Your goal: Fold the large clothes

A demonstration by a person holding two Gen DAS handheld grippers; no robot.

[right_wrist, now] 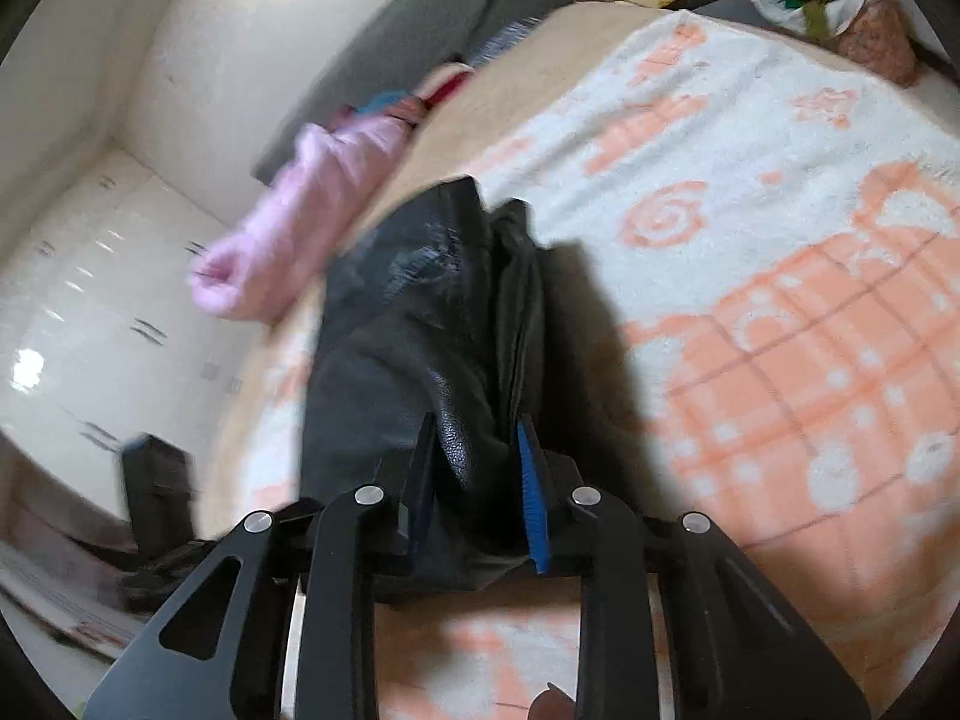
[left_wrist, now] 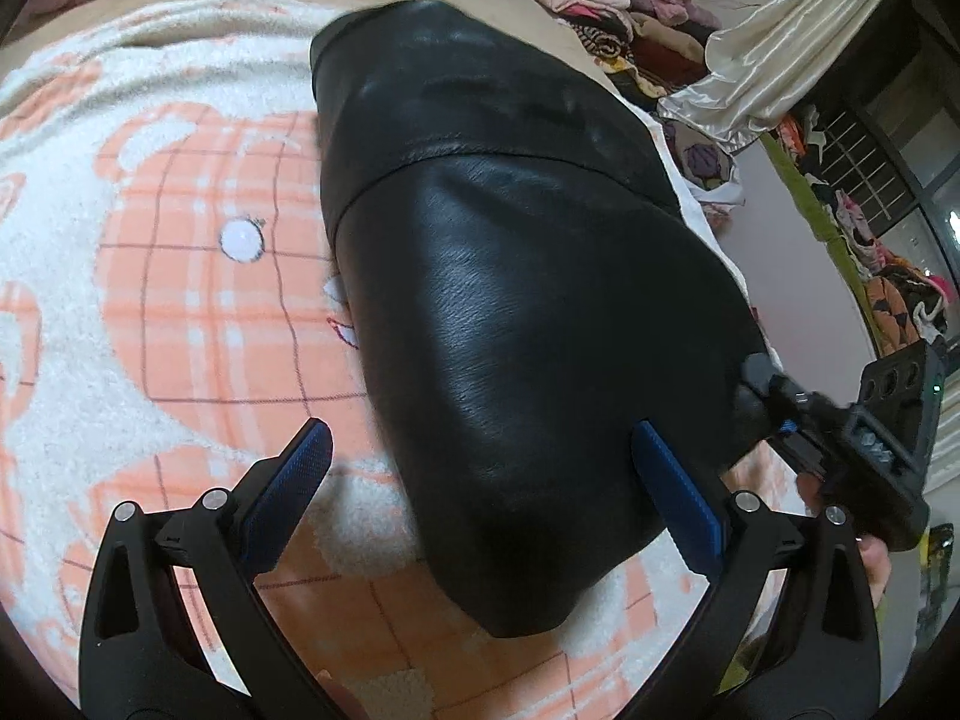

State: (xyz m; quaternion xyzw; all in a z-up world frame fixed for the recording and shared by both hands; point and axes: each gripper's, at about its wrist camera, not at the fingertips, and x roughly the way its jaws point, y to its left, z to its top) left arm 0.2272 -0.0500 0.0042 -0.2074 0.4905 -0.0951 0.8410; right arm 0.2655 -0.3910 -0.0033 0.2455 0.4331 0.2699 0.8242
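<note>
right gripper (right_wrist: 477, 483) pinching black leather garment (left_wrist: 510, 300) near end | long axis runs away | left gripper (left_wrist: 480, 480) wide, over same end, empty

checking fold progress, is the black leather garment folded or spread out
Folded: the black leather garment lies as a compact bundle on the blanket, layered edges bunched in the right claw.

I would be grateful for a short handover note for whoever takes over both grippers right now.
Left gripper: open, fingers wide either side of the near end of the black leather garment, not pinching it.
Right gripper: shut on a bunched fold of that garment at its edge.
Garment: lies as a narrow bundle on the white-and-orange patterned blanket covering the bed, apparently already folded lengthwise.
Done: seemingly the first fold.
Left: probably fold it across once more, flatten and set it down.
Other clothes are piled at the far edge; a pink garment hangs off the side.
</note>
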